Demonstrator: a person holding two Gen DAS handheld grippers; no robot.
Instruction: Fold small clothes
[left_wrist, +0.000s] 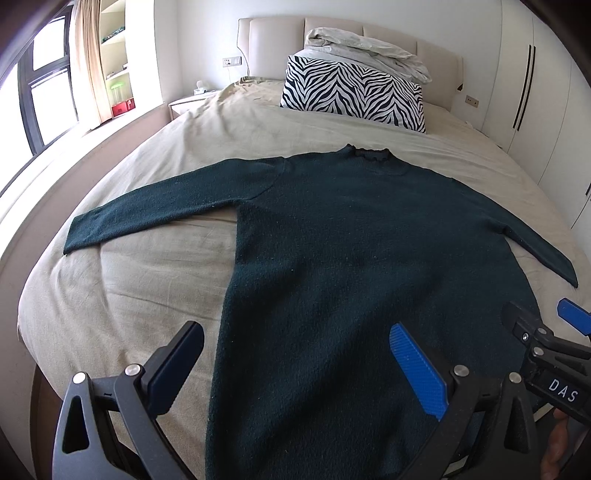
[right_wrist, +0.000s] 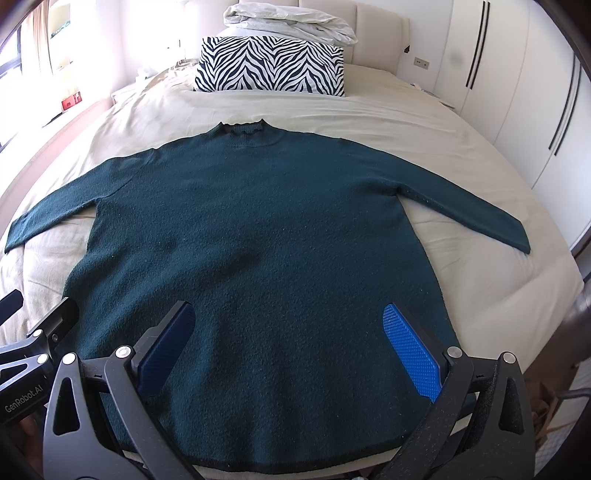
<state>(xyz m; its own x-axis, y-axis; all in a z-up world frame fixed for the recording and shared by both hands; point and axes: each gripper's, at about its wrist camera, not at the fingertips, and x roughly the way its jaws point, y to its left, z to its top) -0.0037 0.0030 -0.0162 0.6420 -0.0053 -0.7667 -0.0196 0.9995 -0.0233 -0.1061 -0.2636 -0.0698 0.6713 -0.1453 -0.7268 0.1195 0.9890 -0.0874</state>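
Observation:
A dark green sweater (left_wrist: 351, 236) lies flat on the bed, collar toward the headboard, both sleeves spread out; it also shows in the right wrist view (right_wrist: 266, 229). My left gripper (left_wrist: 295, 339) is open and empty above the sweater's lower left part. My right gripper (right_wrist: 288, 321) is open and empty above the sweater's hem (right_wrist: 258, 466). The right gripper's fingers (left_wrist: 524, 321) show at the right edge of the left wrist view. The left gripper's fingers (right_wrist: 62, 317) show at the left edge of the right wrist view.
The bed (left_wrist: 147, 280) has a beige sheet. A zebra-striped pillow (left_wrist: 354, 92) with a folded white duvet (left_wrist: 369, 48) on it stands at the headboard. White wardrobes (right_wrist: 517, 92) stand on the right, a window (left_wrist: 40, 85) and shelves on the left.

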